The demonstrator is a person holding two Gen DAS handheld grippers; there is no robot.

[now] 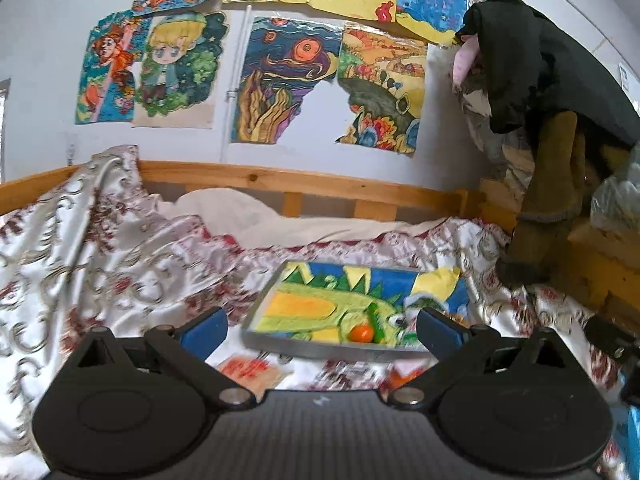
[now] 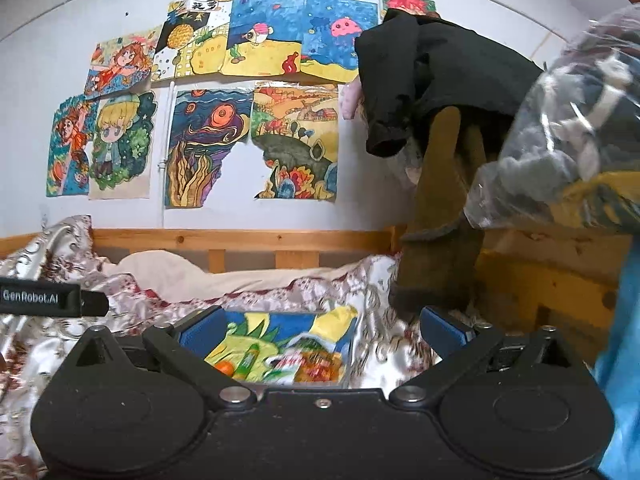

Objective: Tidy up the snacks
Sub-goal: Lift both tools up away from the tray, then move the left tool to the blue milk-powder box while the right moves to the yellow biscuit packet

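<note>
Both jaws were wide apart, nothing b/w them: left gripper (image 1: 320, 330), right gripper (image 2: 322, 330). I'd parked snacks (image 2: 304, 364) on the tray (image 1: 320, 350), probably to group them.

My two wrist views are evenly lit by soft, cool indoor light; I can't see its source. The white wall (image 1: 48, 40) far off reads bright with no glare, and shadows are faint. The satin bedspread (image 1: 100, 240) shows pale sheen on its folds. Motion blur smears the near part: the painted tray (image 1: 320, 304) and the snacks on it are soft, while the wall drawings (image 2: 208, 140) stay fairly sharp. The fisheye bends the wooden bed rail (image 2: 240, 236) and darkens the corners.
</note>
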